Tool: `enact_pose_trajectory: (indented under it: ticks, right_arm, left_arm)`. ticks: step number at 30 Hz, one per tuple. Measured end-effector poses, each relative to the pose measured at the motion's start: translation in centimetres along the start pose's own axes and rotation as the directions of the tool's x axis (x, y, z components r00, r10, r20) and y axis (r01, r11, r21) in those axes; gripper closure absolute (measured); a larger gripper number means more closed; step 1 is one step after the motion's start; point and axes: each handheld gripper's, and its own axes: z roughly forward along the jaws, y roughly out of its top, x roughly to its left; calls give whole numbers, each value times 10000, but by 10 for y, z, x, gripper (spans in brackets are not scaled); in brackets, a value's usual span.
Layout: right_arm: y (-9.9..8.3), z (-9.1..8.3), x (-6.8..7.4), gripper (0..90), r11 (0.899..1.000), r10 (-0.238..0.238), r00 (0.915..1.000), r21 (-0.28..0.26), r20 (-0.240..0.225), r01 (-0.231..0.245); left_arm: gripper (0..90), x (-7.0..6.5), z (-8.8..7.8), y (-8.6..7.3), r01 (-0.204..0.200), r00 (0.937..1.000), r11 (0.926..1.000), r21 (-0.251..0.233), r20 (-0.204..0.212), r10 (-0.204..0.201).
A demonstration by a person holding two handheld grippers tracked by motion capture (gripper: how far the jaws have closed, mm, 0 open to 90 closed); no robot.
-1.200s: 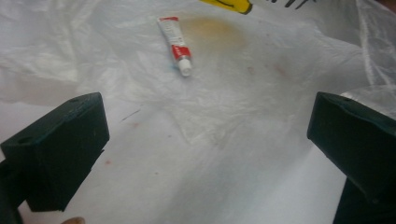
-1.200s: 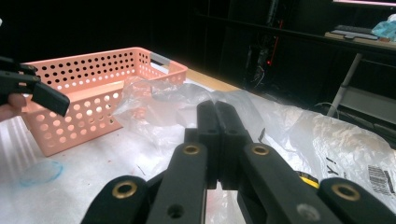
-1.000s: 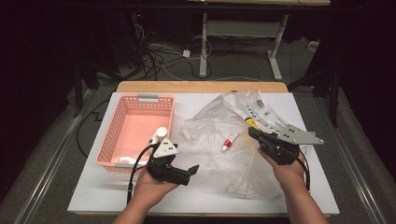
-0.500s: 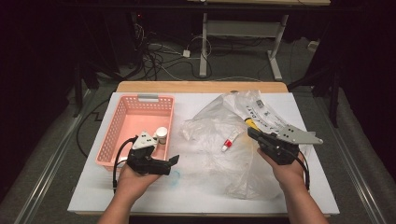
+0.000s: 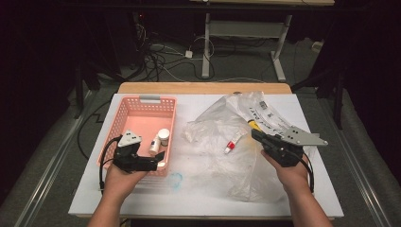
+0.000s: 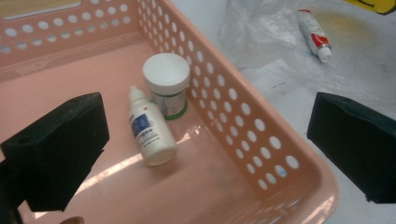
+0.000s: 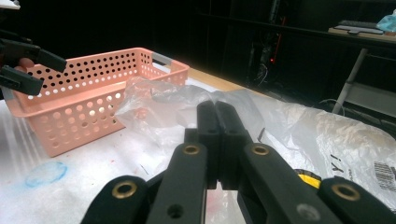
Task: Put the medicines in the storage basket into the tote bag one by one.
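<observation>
pink perforated basket (image 5: pixel 142 113); left gripper (image 5: pixel 158 160) fingers apart, right gripper (image 5: pixel 255 135) fingers together, empty

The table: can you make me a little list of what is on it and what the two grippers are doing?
basket: pink, on the table's left side
in basket: white jar standing, dropper bottle lying beside it
bag: clear plastic, crumpled, right of the basket
tube: small, red and white, with the bag
left gripper: open, over the basket's near right corner, one of its fingers inside, the other outside
right gripper: shut, empty, above the bag
</observation>
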Motion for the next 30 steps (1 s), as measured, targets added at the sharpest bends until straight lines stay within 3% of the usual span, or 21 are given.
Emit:
enact_pose_trajectory:
  ticks: [8, 15, 23, 30]
  right_arm:
    - [1, 0, 0, 900, 10000, -23, 10000, 12, 28, 23]
    - [1, 1, 1, 900, 10000, -93, 10000, 34, 18, 93]
    - [0, 1, -1, 900, 10000, -77, 10000, 25, -13, 77]
    - [1, -1, -1, 900, 10000, -32, 10000, 15, 64, 32]
  left_arm:
    - [0, 19, -9, -5, 417, 9982, 9991, -97, -431, -420]
    - [0, 21, -6, -4, 478, 9977, 9988, 56, -475, -475]
    - [0, 17, 5, 13, 424, 9986, 9988, 261, -327, -416]
    - [0, 20, 11, 29, 477, 9986, 9959, 775, -244, -459]
